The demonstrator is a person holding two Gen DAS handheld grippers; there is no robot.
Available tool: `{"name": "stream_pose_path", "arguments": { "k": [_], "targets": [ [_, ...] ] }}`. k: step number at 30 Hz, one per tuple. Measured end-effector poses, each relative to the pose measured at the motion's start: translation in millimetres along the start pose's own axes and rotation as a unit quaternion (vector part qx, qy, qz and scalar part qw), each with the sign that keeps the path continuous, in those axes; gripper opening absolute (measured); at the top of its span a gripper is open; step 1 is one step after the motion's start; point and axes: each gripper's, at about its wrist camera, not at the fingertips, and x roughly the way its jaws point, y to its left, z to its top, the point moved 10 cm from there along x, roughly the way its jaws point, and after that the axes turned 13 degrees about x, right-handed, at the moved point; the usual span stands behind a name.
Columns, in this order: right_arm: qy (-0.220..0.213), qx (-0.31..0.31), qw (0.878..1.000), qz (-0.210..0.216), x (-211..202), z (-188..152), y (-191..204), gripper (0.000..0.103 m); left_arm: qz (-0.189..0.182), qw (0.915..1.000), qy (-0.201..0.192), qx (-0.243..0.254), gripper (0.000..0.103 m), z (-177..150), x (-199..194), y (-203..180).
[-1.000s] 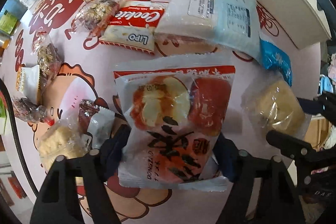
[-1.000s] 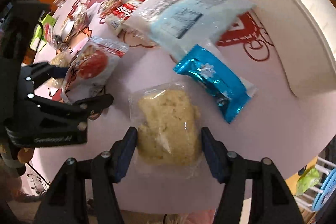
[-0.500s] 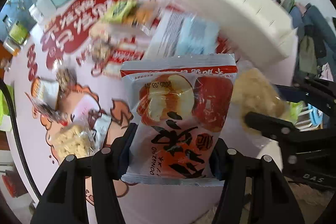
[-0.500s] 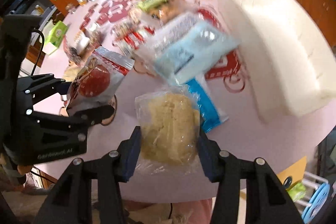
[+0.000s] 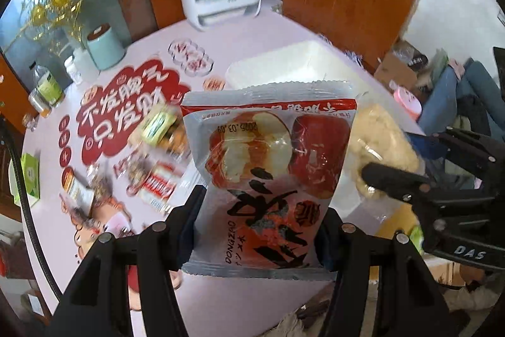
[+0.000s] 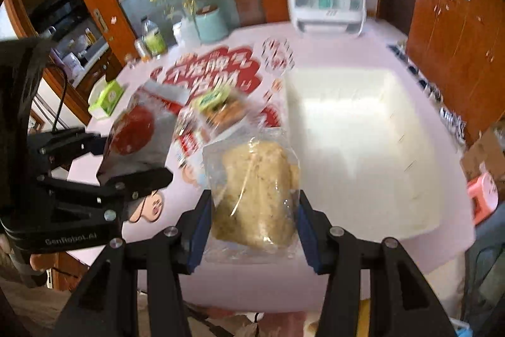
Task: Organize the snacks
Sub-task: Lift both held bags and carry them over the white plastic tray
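Over on the left side, the left gripper [image 5: 258,229] is clamped on a red-and-white jujube snack pack [image 5: 268,176], held up off the pink surface [image 5: 63,204]. Moving right, the right gripper [image 6: 251,220] is clenched around a clear bag of pale crumbly snack [image 6: 255,195], also lifted, just beside the first pack. Further right sits the white bin [image 6: 356,147] along the surface's right edge, and as far as I can see it looks empty. So my read is we're early: two packs picked up and probably headed for the bin, nothing stored yet, and a blurry pile of loose snacks [image 5: 154,160] waiting mid-surface. View-wise, the right wrist camera looks straight down into the bin, while the left one mostly has it blocked by the jujube pack, but shows more of the leftover pile near the left edge.
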Motion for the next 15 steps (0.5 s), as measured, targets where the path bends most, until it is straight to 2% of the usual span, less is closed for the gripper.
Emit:
{"name": "stream_pose_path", "arguments": {
  "k": [3,7,15],
  "targets": [
    [-0.012,0.004,1.0,0.006,-12.4,22.6,-34.4,0.051,0.004,0.9996,-0.017,-0.02,0.06,37.8,8.3,-27.4],
    [-0.003,0.017,1.0,0.0,-9.7,41.6,-75.3,0.051,-0.001,0.9988,-0.022,-0.044,0.06,69.2,26.1,-58.1],
    [0.023,0.053,0.998,-0.013,6.2,59.7,-140.5,0.051,0.008,0.998,-0.002,-0.063,0.06,92.1,63.8,-86.9]
  ]
}}
